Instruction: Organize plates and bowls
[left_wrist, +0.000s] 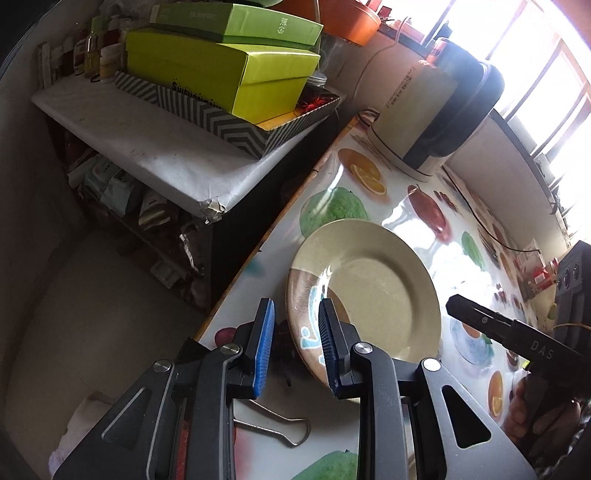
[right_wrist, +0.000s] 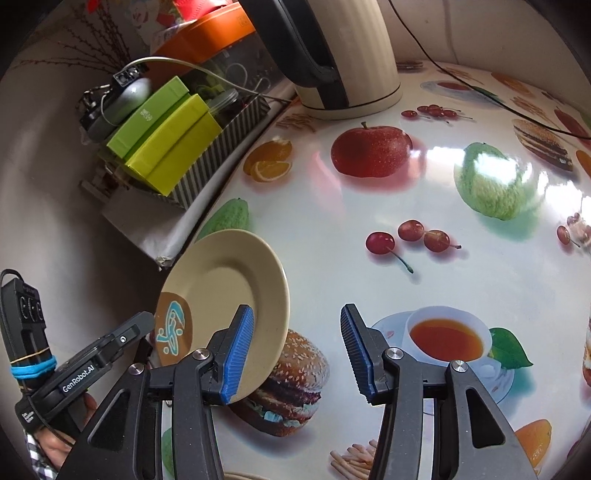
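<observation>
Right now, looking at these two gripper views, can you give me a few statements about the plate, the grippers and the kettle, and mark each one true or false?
1. The left gripper has its blue pads on either side of the beige plate's rim. True.
2. The plate lies flat on the fruit-print tablecloth. False: the right wrist view shows it tilted, with its far edge raised.
3. The right gripper is shut on the plate. False: its jaws are wide open with nothing between them.
4. A cream electric kettle stands on the table beyond the plate. True.
5. The plate holds food. False: it is empty.
</observation>
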